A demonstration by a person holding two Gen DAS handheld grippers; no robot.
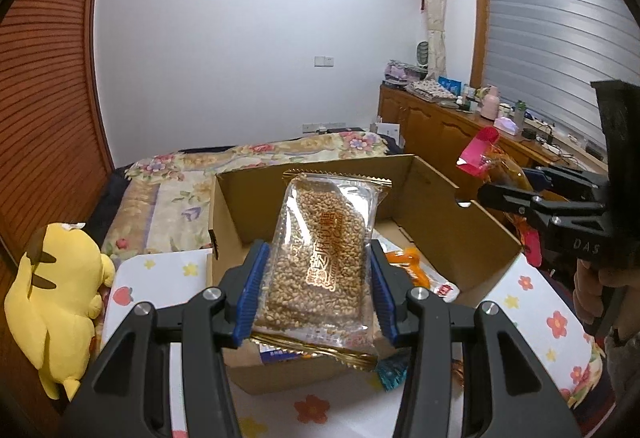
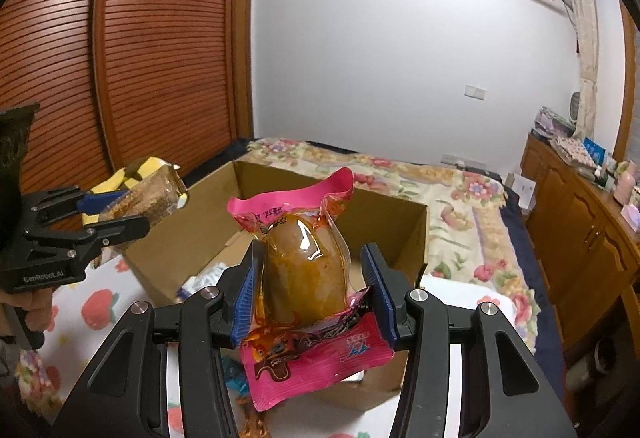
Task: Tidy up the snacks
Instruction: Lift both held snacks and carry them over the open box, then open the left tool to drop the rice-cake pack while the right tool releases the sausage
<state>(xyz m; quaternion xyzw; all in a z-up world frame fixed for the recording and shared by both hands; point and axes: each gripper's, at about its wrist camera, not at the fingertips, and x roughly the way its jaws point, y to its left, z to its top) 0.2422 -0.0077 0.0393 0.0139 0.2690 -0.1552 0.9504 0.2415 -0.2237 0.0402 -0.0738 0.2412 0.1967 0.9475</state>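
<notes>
The left gripper point(image 1: 318, 290) is clamped on a clear packet of puffed-grain bars point(image 1: 320, 258), its blue pads pressing both long sides, and holds it in the air over the near end of the open cardboard box point(image 1: 472, 226). The right gripper point(image 2: 310, 294) grasps a pink-edged pouch point(image 2: 308, 258) with an orange-brown, glossy filling, also raised above the box; the left pad presses the pouch's side, while the right pad sits against its crumpled lower film. Only the left wrist view shows the yellow plush toy point(image 1: 56, 302) lying beside the floral cloth point(image 1: 560, 318) under the box, an orange packet point(image 1: 408, 266) and a white one inside the box, a teal wrapper point(image 1: 394, 374) at the box's near corner, and the wooden sideboard point(image 1: 440, 125) crowded with bottles under the shuttered window. Only the right wrist view shows the louvred wooden wardrobe doors point(image 2: 140, 57) at full width and the far, bare corner of the box. Each view catches the other gripper from the side, with a hand on its handle. The grain packet carries gold Chinese characters, too distorted to read surely. The right gripper's body reads "DAS" in the left view; the left gripper's body reads "GenRobot.AI" in the right view. The pouch's printing is Chinese, upside down and unclear.
</notes>
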